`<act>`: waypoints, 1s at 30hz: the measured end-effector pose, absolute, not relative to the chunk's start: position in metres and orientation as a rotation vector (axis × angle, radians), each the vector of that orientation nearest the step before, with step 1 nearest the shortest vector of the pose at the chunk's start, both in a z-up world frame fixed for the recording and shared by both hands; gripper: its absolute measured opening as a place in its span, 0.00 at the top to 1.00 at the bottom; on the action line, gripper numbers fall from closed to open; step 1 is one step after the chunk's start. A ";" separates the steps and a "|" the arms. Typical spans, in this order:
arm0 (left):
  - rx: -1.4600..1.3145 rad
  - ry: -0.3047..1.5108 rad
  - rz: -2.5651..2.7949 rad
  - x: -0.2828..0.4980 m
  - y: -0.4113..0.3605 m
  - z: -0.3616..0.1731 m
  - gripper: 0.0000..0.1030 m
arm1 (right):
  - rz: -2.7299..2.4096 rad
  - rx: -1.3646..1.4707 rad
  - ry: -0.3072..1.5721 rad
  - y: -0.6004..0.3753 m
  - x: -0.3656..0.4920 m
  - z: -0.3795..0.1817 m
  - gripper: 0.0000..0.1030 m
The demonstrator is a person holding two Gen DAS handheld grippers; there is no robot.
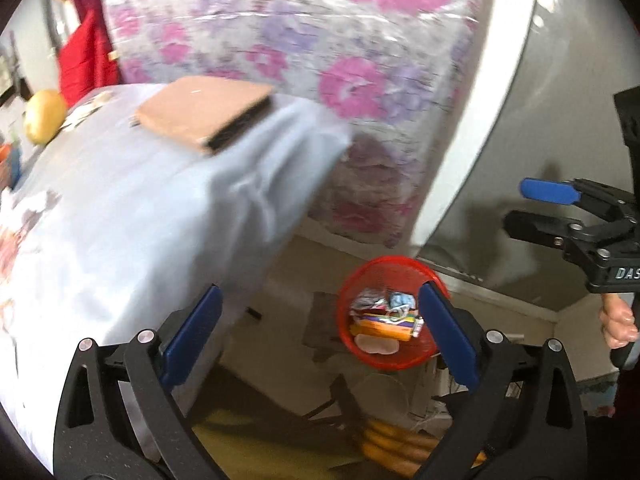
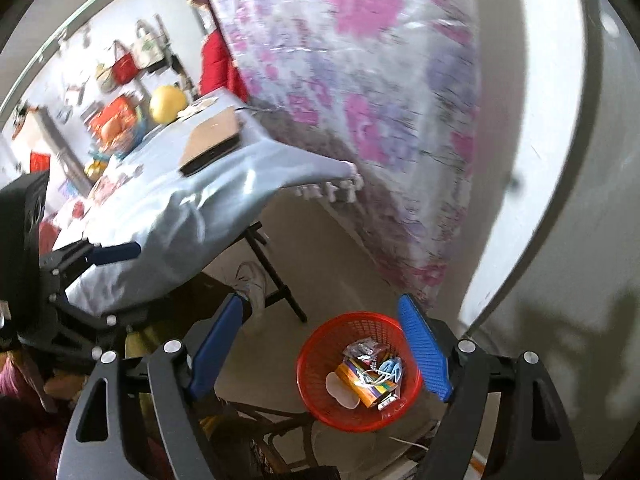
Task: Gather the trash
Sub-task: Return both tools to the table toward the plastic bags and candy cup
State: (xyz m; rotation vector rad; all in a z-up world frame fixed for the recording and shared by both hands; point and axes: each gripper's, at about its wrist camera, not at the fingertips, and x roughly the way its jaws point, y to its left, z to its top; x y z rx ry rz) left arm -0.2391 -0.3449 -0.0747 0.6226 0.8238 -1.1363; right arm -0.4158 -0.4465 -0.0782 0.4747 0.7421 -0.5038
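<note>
A red mesh trash basket (image 1: 362,276) stands on the floor beside the table and holds several pieces of trash (image 1: 386,318): wrappers, a blue mask, a colourful box. It also shows in the right wrist view (image 2: 320,396), with the trash (image 2: 368,376) inside. My left gripper (image 1: 320,332) is open and empty, above the floor near the basket. My right gripper (image 2: 322,350) is open and empty, held over the basket. The right gripper also shows at the right edge of the left wrist view (image 1: 536,210).
A table with a pale blue cloth (image 1: 120,216) stands to the left, bearing a brown cardboard piece (image 1: 200,112) and a yellow round fruit (image 1: 44,116). A floral plastic-wrapped mattress (image 1: 320,40) leans behind. A grey door (image 1: 560,120) is at right. Table legs (image 2: 276,276) stand near the basket.
</note>
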 end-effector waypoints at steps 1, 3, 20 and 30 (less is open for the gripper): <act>0.611 0.817 -1.124 -0.235 -0.337 -0.073 0.08 | -0.502 0.463 0.742 -0.443 -0.414 -0.075 0.23; 0.587 0.798 -1.100 -0.229 -0.323 -0.069 0.08 | -0.497 0.444 0.738 -0.437 -0.409 -0.068 0.23; 0.357 0.670 -0.910 -0.171 -0.203 -0.026 0.07 | -0.300 0.269 0.721 -0.335 -0.315 -0.009 0.18; 0.262 0.695 -0.756 -0.109 -0.132 -0.033 0.07 | -0.149 0.266 0.718 -0.285 -0.229 -0.005 0.17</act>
